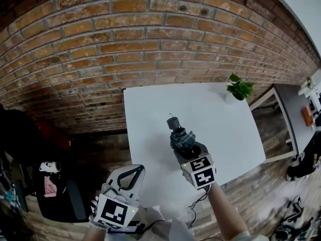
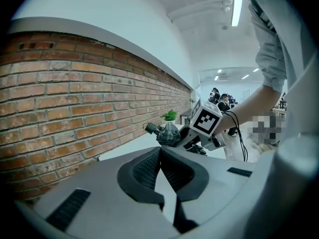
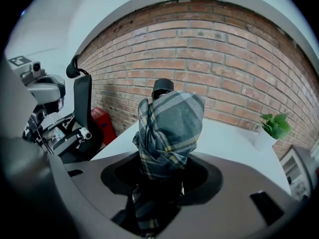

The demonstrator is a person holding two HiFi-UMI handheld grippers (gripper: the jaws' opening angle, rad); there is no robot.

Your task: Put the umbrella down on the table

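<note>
The brick wall (image 1: 125,44) is the biggest thing and fills the far side of your head view, from 9 o'clock round to 2 o'clock. In front of it stands the white table (image 1: 150,109), and its top looks bare apart from one corner. Your right claw (image 1: 186,147) hangs over the near half of the table, pointing toward 12 o'clock at the wall. It is pinching the umbrella (image 3: 169,133), which is folded up small, with dark checked cloth. The right gripper view shows the cloth squeezed tight between the two jaws, with the bundle sticking out past them. Your left claw (image 1: 131,174) sits at about 7 o'clock from the right one, by the near edge of the table. Its tips are pressed together and there is nothing between them. A small green plant (image 1: 239,88) stands in the far right corner of the table, at about 2 o'clock from the umbrella and well apart from it. The smallest thing is the black cap (image 3: 162,87) on the umbrella's far end. I think you are in the carrying part of the job, because the umbrella looks to be in the air, not on the table. Next you would need to bring the right claw down until the umbrella lies on the white top, then let the jaws spread. The spot under it looks free, so the plant should not get in your way.
</note>
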